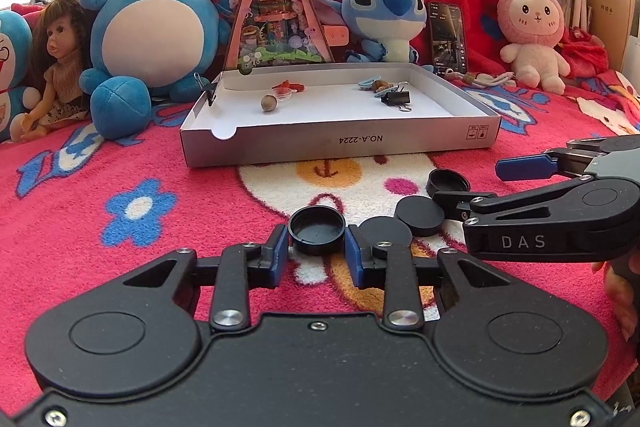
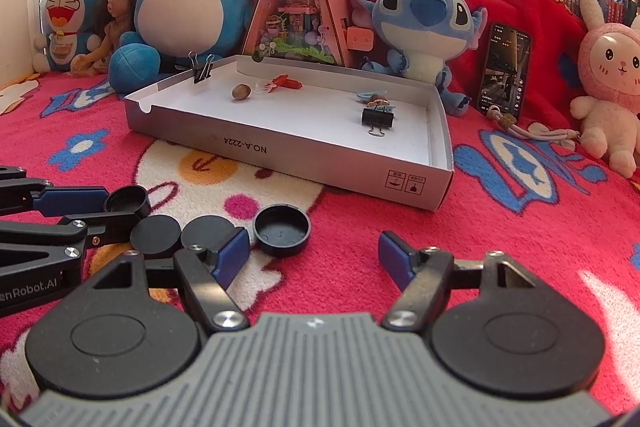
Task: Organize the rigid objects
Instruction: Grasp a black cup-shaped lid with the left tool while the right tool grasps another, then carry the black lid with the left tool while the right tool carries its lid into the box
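Several black round caps lie on the red blanket in front of a grey cardboard box lid [image 1: 340, 143]. My left gripper [image 1: 317, 247] is shut on one upturned cap [image 1: 317, 229]; it also shows in the right wrist view [image 2: 127, 201]. Two flat caps [image 1: 419, 215] [image 1: 386, 231] lie beside it. My right gripper [image 2: 314, 255] is open and empty, with another upturned cap [image 2: 282, 230] just ahead of its left finger [image 2: 231, 254]. That cap [image 1: 447, 183] and the right gripper [image 1: 468, 185] also show in the left wrist view.
The box lid [image 2: 296, 155] holds a nut [image 2: 241, 91], a red piece [image 2: 285, 81], a binder clip [image 2: 377, 118] and small items; another clip [image 2: 202, 67] grips its wall. Plush toys, a doll, a triangular diorama [image 2: 298, 7] and a phone [image 2: 505, 71] stand behind.
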A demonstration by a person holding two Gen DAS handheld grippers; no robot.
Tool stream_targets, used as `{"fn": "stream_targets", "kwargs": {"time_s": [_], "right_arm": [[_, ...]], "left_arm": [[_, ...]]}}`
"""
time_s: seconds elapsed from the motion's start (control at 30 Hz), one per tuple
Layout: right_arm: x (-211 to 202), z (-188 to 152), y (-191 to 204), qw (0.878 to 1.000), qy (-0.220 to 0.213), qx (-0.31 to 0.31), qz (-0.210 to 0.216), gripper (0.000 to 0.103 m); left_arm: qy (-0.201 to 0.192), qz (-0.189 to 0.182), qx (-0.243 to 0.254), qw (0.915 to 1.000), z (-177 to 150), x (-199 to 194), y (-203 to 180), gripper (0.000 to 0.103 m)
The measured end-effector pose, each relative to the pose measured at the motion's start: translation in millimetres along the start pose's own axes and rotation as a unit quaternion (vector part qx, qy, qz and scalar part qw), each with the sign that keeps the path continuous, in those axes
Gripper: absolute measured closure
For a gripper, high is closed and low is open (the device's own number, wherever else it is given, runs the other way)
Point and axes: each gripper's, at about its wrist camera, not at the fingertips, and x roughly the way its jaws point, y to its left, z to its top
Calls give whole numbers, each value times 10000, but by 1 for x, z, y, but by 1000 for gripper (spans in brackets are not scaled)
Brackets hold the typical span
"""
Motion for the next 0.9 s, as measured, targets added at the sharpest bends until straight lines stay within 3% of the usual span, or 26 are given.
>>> {"fn": "stream_targets", "kwargs": {"time_s": [0.2, 0.3, 0.57, 0.9], "right_arm": [[0, 1, 1, 10000, -15, 25, 28, 22], [0, 2, 2, 9999, -14, 50, 94, 28], [-2, 3, 8, 9995, -112, -9, 302, 66], [-10, 10, 6, 9993, -236, 84, 280, 66]], "left_arm": [[-4, -6, -31, 10000, 3, 4, 0, 74], [-24, -14, -44, 10000, 3, 4, 0, 74], [-110, -10, 4, 9999, 5, 5, -3, 74], [-46, -89, -129, 9999, 19, 1, 0, 75]]}}
